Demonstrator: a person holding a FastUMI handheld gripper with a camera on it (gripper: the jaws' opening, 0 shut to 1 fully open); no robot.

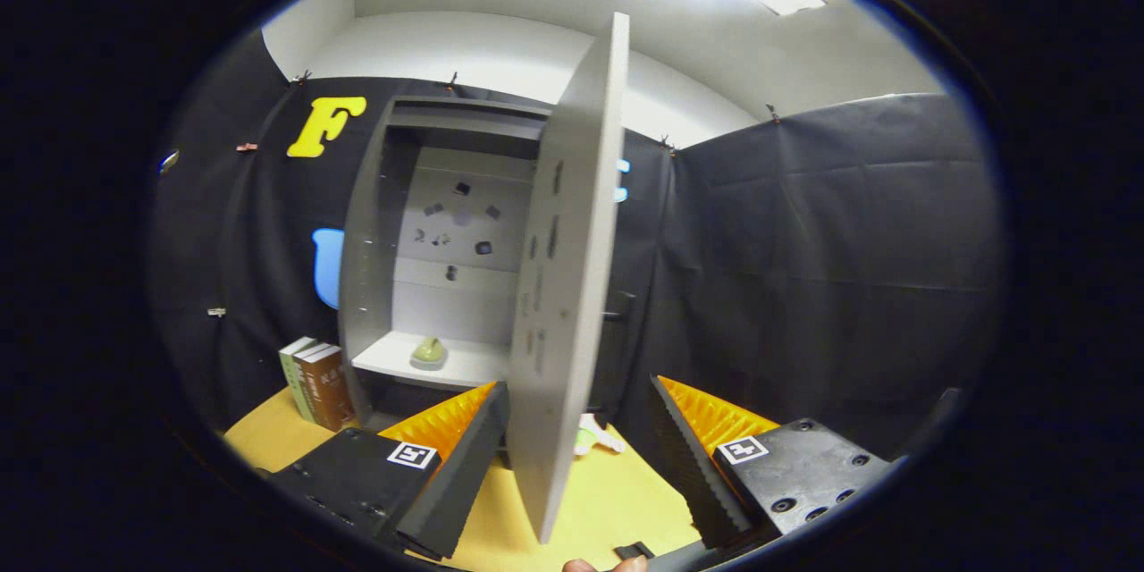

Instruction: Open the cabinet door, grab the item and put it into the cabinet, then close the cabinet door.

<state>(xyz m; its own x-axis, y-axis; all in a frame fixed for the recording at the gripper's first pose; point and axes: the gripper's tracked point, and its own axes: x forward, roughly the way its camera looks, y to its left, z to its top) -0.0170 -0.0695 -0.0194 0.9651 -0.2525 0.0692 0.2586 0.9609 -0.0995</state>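
Note:
The grey cabinet (375,223) stands against the booth wall with its door (563,286) swung wide, nearly edge-on to me. A small yellow-green item (429,351) rests on the white shelf (465,366) inside. My gripper (576,384) is open, and the door's lower part stands between the two fingers. The left finger (465,456) is close beside the door. The right finger (693,456) is well apart from it. A dark handle (618,313) shows on the door's far side. A small white and green object (594,440) lies on the table just past the door's bottom edge.
Two or three books (315,382) stand upright on the yellow table (617,500), left of the cabinet's foot. Black cloth walls close in behind and to the right. A person's fingertip (603,565) shows beneath the gripper.

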